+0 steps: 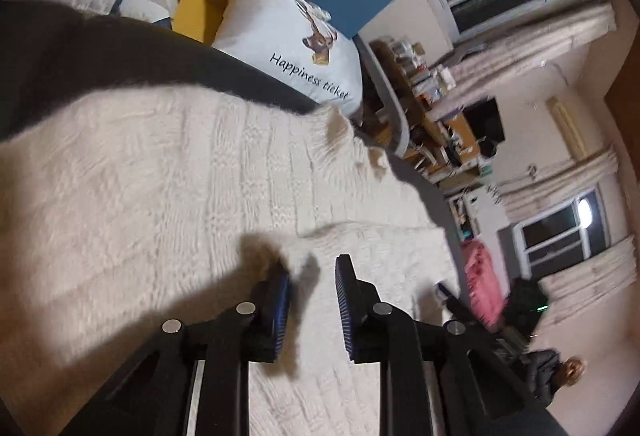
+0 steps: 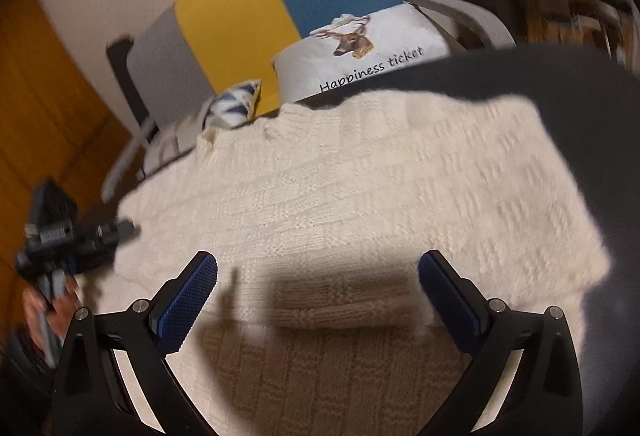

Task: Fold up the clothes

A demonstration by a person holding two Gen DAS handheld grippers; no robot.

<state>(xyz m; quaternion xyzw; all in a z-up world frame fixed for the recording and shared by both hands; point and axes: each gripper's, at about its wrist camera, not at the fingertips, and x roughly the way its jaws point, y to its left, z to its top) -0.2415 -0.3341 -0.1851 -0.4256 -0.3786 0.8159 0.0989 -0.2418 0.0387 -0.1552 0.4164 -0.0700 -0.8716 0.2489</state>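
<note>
A cream knitted sweater [image 1: 180,176] lies spread flat on a dark cover [image 1: 100,48]. My left gripper [image 1: 314,268] hovers just over the sweater's near part. Its blue pads stand a narrow gap apart, with nothing between them. In the right wrist view the same sweater [image 2: 360,176] fills the middle. A folded-over ribbed part [image 2: 348,304] lies in shadow between the fingers. My right gripper [image 2: 318,259] is wide open above it and holds nothing. At the sweater's left edge the left gripper [image 2: 120,229] shows blurred, held by a hand [image 2: 48,312].
A white pillow with a deer and "Happiness ticket" [image 2: 360,52] and a triangle-patterned pillow [image 2: 236,104] lean on a grey, yellow and blue backrest [image 2: 248,4]. A cluttered wooden shelf [image 1: 432,96], curtains and windows are at the right. A wooden door [image 2: 48,96] is at the left.
</note>
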